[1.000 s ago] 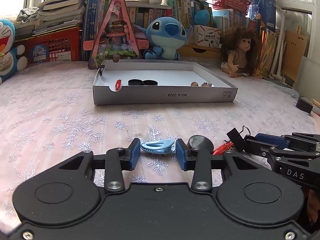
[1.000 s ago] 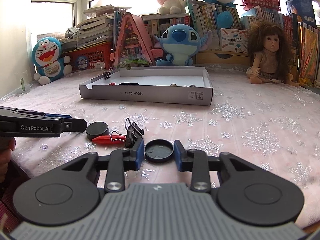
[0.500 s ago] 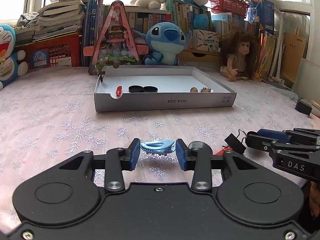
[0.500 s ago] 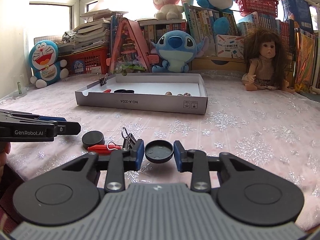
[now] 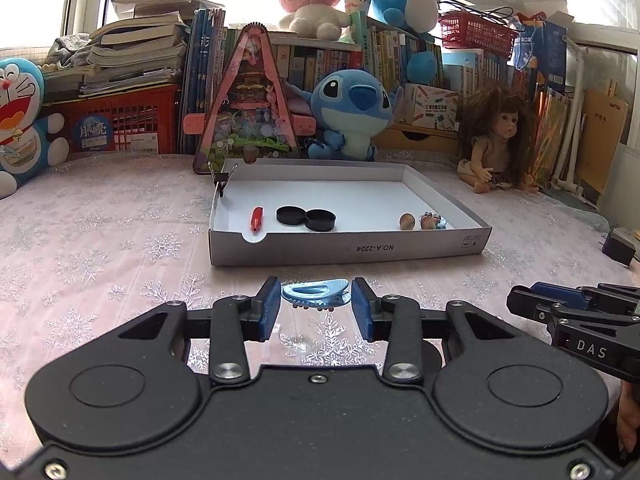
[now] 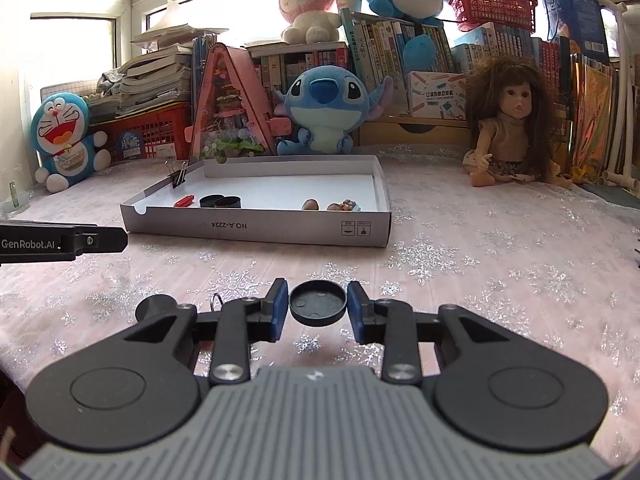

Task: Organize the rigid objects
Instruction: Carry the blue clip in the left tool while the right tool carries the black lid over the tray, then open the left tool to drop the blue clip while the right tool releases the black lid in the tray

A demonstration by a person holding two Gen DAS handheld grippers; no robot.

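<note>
My left gripper [image 5: 316, 306] is shut on a light blue hair clip [image 5: 316, 295] and holds it above the tablecloth, in front of the white cardboard tray [image 5: 348, 248]. My right gripper [image 6: 318, 307] is shut on a round black lid [image 6: 318, 304] and holds it off the table, in front of the tray [image 6: 256, 230]. In the tray lie a red clip [image 5: 256, 218], two black lids [image 5: 306, 217], a nut [image 5: 407, 221] and small trinkets [image 5: 431, 221]. A binder clip [image 5: 222, 179] grips the tray's far left corner.
A clear small dish [image 5: 298, 340] lies under my left gripper. A black lid [image 6: 156, 307] and a binder clip loop [image 6: 218, 300] lie on the cloth left of my right gripper. A doll [image 6: 508, 128], plush toys [image 6: 324, 108] and books line the back. A black adapter [image 5: 618, 246] lies far right.
Both grippers have risen from the table with their objects and moved towards the tray. The black lid, red clip and binder clip stay behind on the cloth.
</note>
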